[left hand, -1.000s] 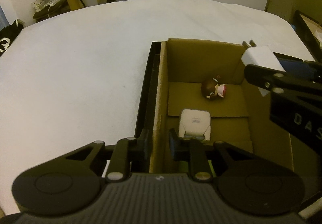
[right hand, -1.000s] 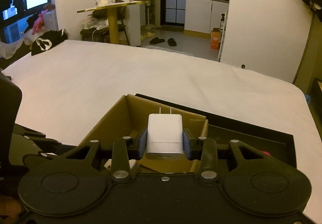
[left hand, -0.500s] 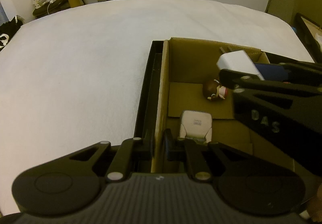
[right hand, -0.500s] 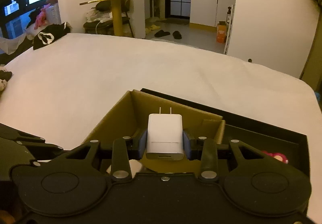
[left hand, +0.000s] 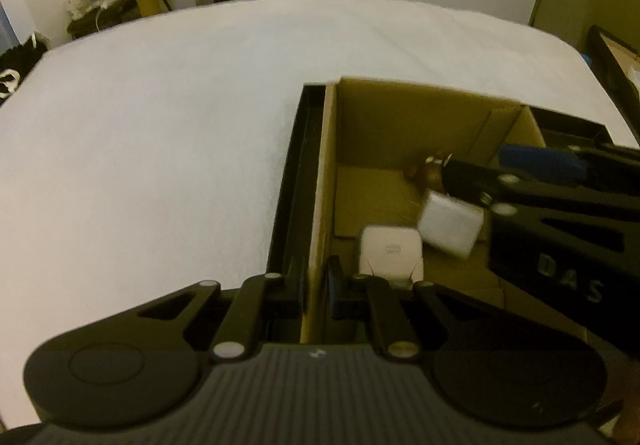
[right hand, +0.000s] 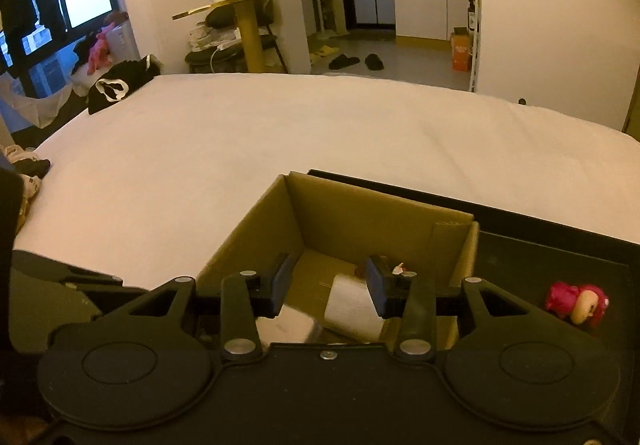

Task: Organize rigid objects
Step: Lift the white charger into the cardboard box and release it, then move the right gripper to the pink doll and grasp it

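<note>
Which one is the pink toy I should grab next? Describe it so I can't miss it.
Start at the open cardboard box on the white bed. It sits in a black tray, and on the tray floor just outside the box's right wall lies the pink toy. It is the only thing outside the box, and bright magenta with a cream face; the box's own things are white or brown.

The bed (left hand: 160, 117) is covered in plain white. The box (left hand: 400, 117) is brown cardboard, and it sits in a black tray (right hand: 560, 245). Inside the box, the charger (left hand: 450, 223) is white, the case (left hand: 392, 251) beside it is white with a small grey label, and the doll (left hand: 430, 171) is dark brown. On the tray lies a magenta toy (right hand: 578, 301) with a cream face. Both tools are black; the right gripper (right hand: 329, 285) has blue-tinted fingers (right hand: 282, 279).
</note>
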